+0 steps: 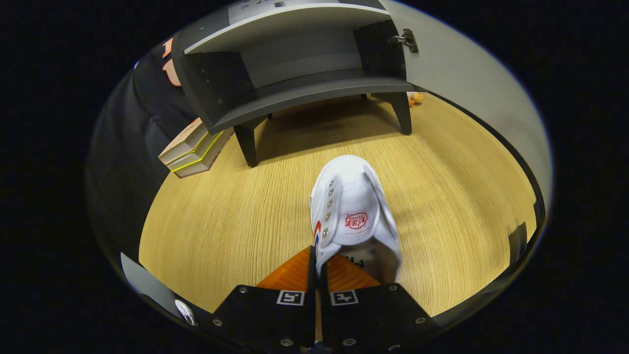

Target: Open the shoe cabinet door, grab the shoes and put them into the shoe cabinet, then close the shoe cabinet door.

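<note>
At the left of the frame, a stack of boxes lies on the wooden floor beside the dark shoe cabinet, which fills the upper middle with its shelf bare. At lower centre, the gripper is closed tight on the side wall of a white shoe, toe pointing toward the cabinet. The cabinet door stands swung open along the upper right.
</note>
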The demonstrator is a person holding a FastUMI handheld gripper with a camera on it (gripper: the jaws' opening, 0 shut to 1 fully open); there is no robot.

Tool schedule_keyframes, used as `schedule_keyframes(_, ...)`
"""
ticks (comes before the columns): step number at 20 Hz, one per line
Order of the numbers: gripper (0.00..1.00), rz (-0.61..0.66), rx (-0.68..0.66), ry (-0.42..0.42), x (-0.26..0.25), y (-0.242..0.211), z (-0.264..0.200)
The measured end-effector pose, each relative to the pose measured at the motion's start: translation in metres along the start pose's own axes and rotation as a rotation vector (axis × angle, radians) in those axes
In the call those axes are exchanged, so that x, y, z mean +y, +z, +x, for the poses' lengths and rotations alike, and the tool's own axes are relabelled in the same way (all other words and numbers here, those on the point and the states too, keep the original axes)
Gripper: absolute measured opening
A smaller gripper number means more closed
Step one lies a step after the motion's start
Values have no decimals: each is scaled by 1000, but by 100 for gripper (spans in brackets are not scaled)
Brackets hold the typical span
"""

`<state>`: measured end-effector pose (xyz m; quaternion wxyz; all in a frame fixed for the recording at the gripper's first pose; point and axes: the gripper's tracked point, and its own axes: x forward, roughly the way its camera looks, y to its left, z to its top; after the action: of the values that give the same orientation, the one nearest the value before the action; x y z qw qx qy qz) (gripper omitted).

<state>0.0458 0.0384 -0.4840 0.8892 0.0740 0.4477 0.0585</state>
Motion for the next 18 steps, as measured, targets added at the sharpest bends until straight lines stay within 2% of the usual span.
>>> schedule_keyframes(5, 1, -14, -85, -7, -1, 20, -15)
schedule_keyframes(10, 0, -12, -143, 0, 6, 38, -38)
schedule_keyframes(14, 0, -36, -180, 6, 20, 51, -69)
schedule_keyframes(18, 0, -69, -267, 9, 36, 85, -112)
